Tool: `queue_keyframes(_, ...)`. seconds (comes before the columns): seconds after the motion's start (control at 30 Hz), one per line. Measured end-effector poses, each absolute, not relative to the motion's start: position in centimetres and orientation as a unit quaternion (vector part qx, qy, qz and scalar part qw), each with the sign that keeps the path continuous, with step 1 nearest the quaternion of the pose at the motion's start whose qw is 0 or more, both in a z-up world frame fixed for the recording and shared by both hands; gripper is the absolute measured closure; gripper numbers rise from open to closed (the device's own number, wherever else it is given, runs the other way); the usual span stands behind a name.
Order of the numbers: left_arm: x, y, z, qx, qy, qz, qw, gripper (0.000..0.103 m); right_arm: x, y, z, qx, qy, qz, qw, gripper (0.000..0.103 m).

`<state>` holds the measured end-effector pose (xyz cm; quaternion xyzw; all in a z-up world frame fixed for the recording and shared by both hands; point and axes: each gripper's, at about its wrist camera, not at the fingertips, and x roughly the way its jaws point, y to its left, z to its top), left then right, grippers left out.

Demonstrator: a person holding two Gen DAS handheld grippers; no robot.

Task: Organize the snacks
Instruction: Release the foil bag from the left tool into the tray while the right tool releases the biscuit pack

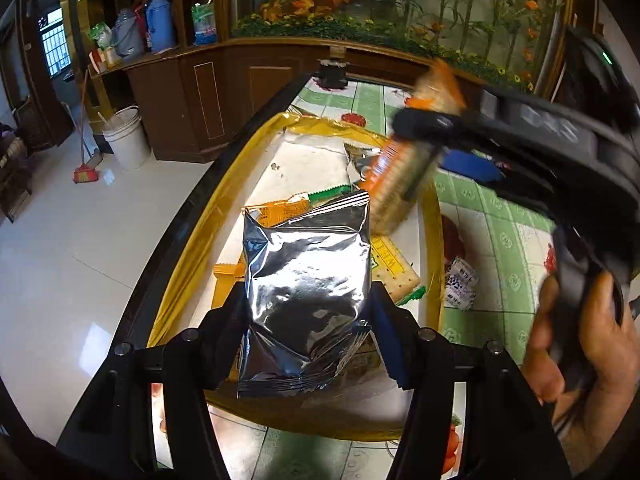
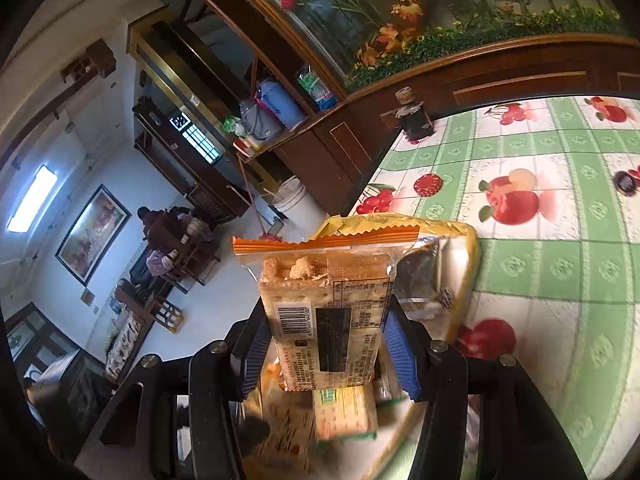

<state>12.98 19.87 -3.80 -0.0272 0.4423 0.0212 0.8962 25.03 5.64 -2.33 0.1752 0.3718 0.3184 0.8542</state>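
The silver foil packet is clamped between the jaws of the left hand-held gripper, held by its lower half above the near end of the yellow-rimmed tray. The cracker packet, clear film with an orange crimped top, is clamped across its width by the right hand-held gripper and hangs above the far half of the same tray. In the left wrist view this packet and its gripper are motion-blurred.

Inside the tray lie further snacks: an orange wrapper beyond the foil packet, a cracker pack with green print at the tray's right side, and a second foil pouch toward the far end.

Probable faults:

1. Collision. Both hand-held grippers work over the one tray, close together. A crossing path could knock one packet loose.
2. Slip. The foil is smooth and air-filled; a grip on the lower half only may let it slide or tip.
3. Crushing. Broken crumbs already show at the top of the cracker packet. Added jaw pressure would likely break more.
4. Overshoot. The tray's left rim lies along the table edge; a release wide of that rim drops the packet to the floor.
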Motion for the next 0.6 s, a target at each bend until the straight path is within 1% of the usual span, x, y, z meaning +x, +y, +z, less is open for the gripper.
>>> queue_keyframes(0.17, 13.9, 20.0, -4.2, -0.019, 0.453, 0.029, 0.891, 0.045, 28.4, 8.3, -3.4, 0.161, 0.388, 0.313, 0.852, 0.048)
queue_keyframes(0.33, 14.8, 20.3, -4.4, -0.019, 0.457, 0.038, 0.889, 0.044, 31.2, 10.3, -5.7, 0.156, 0.425, 0.308, 0.837, 0.048)
queue_keyframes(0.43, 14.9, 20.2, -4.7, -0.018, 0.46, 0.041, 0.887, 0.042, 31.6, 10.8, -6.8, 0.16, 0.444, 0.309, 0.826, 0.041)
queue_keyframes(0.47, 14.6, 20.0, -4.9, -0.014, 0.459, 0.047, 0.887, 0.04, 31.4, 10.6, -6.7, 0.162, 0.443, 0.308, 0.826, 0.029)
queue_keyframes(0.53, 14.4, 19.8, -5.1, 0.001, 0.458, 0.064, 0.887, 0.034, 30.5, 9.9, -6.0, 0.165, 0.434, 0.302, 0.833, 0.018)
queue_keyframes(0.57, 14.1, 19.6, -5.1, 0.005, 0.454, 0.069, 0.888, 0.032, 30.0, 9.5, -5.5, 0.165, 0.424, 0.302, 0.837, 0.018)
queue_keyframes(0.6, 13.8, 19.6, -5.0, 0.007, 0.451, 0.073, 0.89, 0.032, 29.2, 8.6, -4.9, 0.166, 0.411, 0.306, 0.843, 0.018)
